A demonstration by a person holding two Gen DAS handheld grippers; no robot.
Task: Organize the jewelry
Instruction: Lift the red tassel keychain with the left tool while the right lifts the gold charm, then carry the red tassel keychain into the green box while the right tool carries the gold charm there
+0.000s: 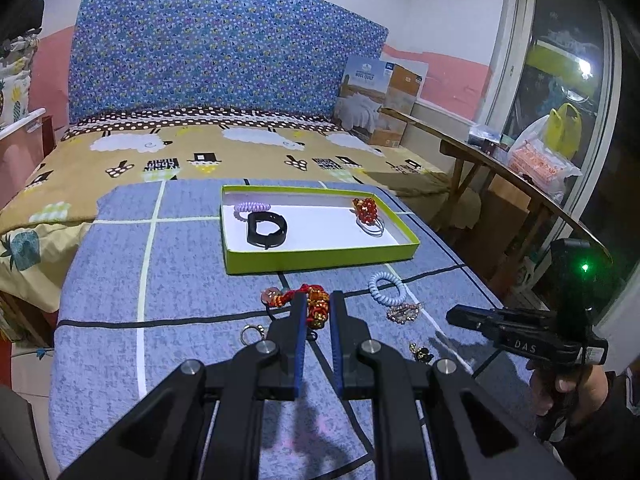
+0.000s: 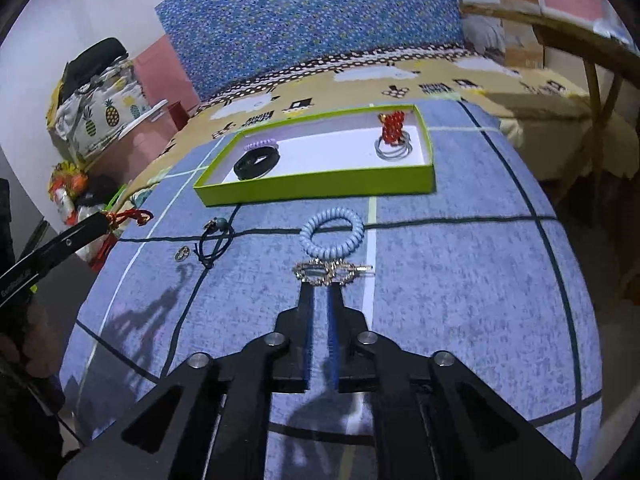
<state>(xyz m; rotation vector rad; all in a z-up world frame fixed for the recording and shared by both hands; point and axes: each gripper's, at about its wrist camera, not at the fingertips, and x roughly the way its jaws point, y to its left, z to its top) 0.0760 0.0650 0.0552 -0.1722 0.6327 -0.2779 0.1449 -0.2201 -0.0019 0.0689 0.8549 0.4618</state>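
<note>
Jewelry is split between two places: some pieces sit in the green tray [image 1: 320, 258], the rest lie loose on the blue checked cloth [image 1: 120, 280] in front of it. Tray holds a black band [image 1: 266, 230], a lilac coil tie [image 1: 252, 206] and a red bead cluster [image 1: 366, 210] on thin rings. Left gripper [image 1: 318, 300] pinches a red and gold knotted charm [image 1: 316, 304] between nearly closed jaws; in the right wrist view the charm hangs clear of the cloth. Right gripper [image 2: 322, 280] has its tips at a gold hair clip [image 2: 332, 272], jaws close together; the clip appears nipped at its middle, though whether it is off the cloth cannot be told. Pale blue coil tie [image 2: 332, 236] lies just beyond the clip, touching or nearly so. Black cord bracelet [image 2: 214, 244] and small ring [image 2: 182, 254] lie further left.

Step in hand, as judged: carry both held pieces to the tray. Lift the clip straight up so it does not drag the coil tie along. Take the charm high over the tray wall, since its tassel dangles. Set each in bare white floor, apart from pieces already there
</note>
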